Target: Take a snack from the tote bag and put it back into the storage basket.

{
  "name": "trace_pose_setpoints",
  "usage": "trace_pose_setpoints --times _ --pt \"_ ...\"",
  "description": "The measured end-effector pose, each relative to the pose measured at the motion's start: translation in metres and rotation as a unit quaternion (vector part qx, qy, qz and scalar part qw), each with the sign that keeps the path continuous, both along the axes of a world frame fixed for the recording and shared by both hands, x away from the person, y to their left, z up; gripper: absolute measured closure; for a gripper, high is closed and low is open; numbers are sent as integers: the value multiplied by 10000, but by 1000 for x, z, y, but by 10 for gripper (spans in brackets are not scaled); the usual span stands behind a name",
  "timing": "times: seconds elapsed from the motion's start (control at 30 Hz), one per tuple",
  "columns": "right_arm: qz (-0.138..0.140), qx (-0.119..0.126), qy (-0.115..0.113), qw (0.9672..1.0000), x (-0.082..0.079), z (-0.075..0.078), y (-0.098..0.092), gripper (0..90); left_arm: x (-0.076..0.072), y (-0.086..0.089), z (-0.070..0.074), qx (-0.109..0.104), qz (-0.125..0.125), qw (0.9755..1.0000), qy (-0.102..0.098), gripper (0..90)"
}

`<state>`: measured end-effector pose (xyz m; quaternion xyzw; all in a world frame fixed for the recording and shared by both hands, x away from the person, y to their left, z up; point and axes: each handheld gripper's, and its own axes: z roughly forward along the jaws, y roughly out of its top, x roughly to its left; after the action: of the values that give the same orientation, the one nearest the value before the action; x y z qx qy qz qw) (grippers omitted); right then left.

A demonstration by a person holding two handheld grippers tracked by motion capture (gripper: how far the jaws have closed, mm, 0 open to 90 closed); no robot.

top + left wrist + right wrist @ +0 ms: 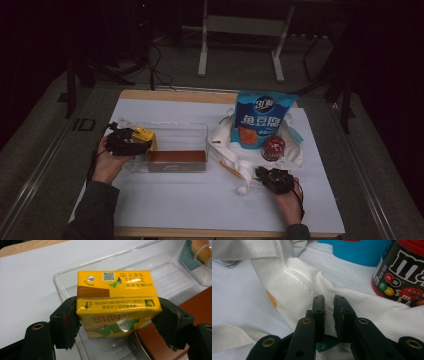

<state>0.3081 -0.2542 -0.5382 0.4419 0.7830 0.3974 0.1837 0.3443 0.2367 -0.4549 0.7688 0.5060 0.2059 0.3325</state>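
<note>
- The left hand-held gripper [117, 322] is clamped on a yellow juice box [117, 302], one jaw pressing on each side of it.
- The juice box is over the left end of a clear plastic bin [172, 134], near the left edge of the counter [200, 200].
- A flat brown box [176, 156] lies inside the bin, along its near side.
- The right hand-held gripper [329, 307] has its jaws almost together, with a thin gap between them. Nothing is in the gap.
- Its jaws rest over a white cloth bag [307, 282] near the right front of the counter.
- A blue snack bag [262, 120] stands on the cloth bag, toward the back edge of the counter.
- A dark candy jar [273, 148] with a red lid stands just in front of the snack bag, near the right hand-held gripper.
</note>
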Motion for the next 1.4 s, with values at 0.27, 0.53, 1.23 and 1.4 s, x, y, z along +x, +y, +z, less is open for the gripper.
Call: trace_pose_setpoints --times 0.27,0.53,1.23,1.4 --pt "1 3 2 10000 0 0 0 793 -7 1 1 19 122 9999 44 253" --pt "1 1 -5 10000 0 0 0 793 -18 7 4 1 -2 10000 62 282" --pt "1 11 8 10000 0 0 0 792 -13 5 2 234 -27 9997 -87 298" --pt "0 6 4 10000 0 0 0 792 -12 -1 4 344 51 9994 -80 307"
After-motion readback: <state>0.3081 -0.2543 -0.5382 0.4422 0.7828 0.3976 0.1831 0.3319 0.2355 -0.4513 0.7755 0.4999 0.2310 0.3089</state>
